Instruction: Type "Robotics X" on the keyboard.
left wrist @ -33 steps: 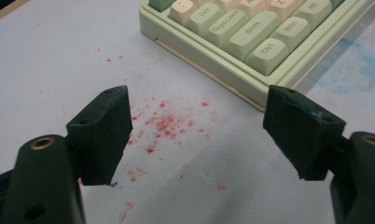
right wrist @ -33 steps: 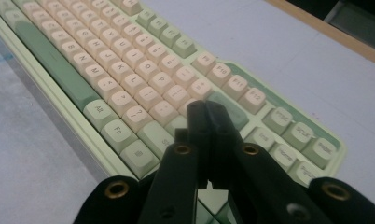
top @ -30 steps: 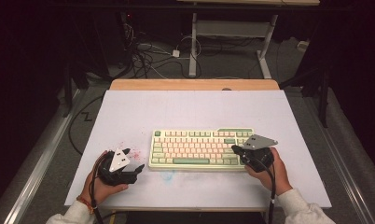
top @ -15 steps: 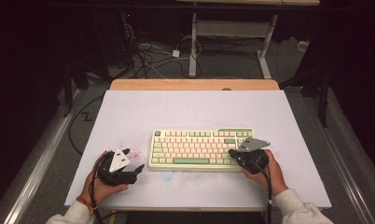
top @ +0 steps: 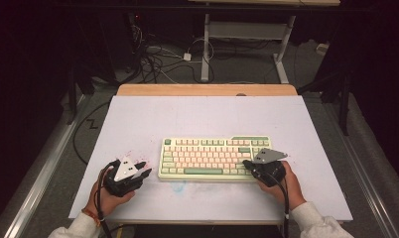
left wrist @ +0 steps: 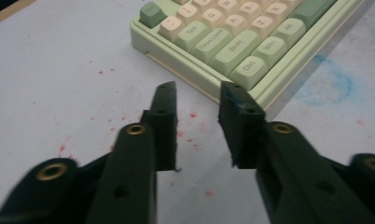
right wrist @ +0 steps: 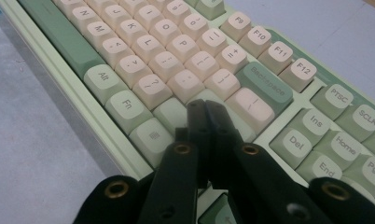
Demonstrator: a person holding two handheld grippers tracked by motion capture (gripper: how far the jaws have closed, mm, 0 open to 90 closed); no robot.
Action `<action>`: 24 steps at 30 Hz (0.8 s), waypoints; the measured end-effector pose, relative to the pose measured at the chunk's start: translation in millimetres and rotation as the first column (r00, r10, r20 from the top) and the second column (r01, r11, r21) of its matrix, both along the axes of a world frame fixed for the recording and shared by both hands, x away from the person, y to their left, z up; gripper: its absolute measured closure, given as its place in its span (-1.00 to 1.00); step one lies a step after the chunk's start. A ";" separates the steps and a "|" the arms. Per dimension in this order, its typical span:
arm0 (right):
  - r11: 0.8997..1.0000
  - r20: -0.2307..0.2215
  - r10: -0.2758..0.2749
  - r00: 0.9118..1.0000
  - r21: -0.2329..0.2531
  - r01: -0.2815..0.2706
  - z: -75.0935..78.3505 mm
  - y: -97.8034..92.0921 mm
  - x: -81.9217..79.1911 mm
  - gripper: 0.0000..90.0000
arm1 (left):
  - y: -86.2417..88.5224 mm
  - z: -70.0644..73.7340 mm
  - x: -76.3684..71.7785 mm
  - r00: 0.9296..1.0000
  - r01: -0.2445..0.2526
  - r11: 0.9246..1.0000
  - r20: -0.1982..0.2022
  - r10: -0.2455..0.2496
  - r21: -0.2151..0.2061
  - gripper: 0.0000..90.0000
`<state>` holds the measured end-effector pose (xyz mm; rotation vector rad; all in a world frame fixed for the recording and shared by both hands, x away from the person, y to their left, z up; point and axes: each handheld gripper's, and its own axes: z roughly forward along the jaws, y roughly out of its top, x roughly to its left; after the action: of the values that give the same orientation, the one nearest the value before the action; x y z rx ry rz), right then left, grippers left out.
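High view: right gripper (top: 248, 164), jaws pressed together, touches the pastel green-and-cream keyboard (top: 212, 157) (chunky rounded keycaps); left gripper (top: 144, 168) rests parted on the speckled white mat (top: 138, 114).

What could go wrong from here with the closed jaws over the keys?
The right gripper has its jaws shut over the keyboard near Enter, with keys packed tightly around the tips, so it may press a neighbouring key. A hard push might also slide the keyboard on the table, since the left gripper stands open beside it, not bracing it.
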<state>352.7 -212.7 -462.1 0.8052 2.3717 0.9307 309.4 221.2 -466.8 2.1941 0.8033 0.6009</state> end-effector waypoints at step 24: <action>1.000 0.009 -0.006 1.000 0.000 0.006 -1.1 0.5 -1.5 1.00 | -24.3 17.5 25.7 0.995 0.052 0.999 -0.081 -0.051 0.007 0.95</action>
<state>351.3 -212.2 -463.2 0.8070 2.3603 0.9301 335.2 196.9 -449.4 2.2526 0.7844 0.4942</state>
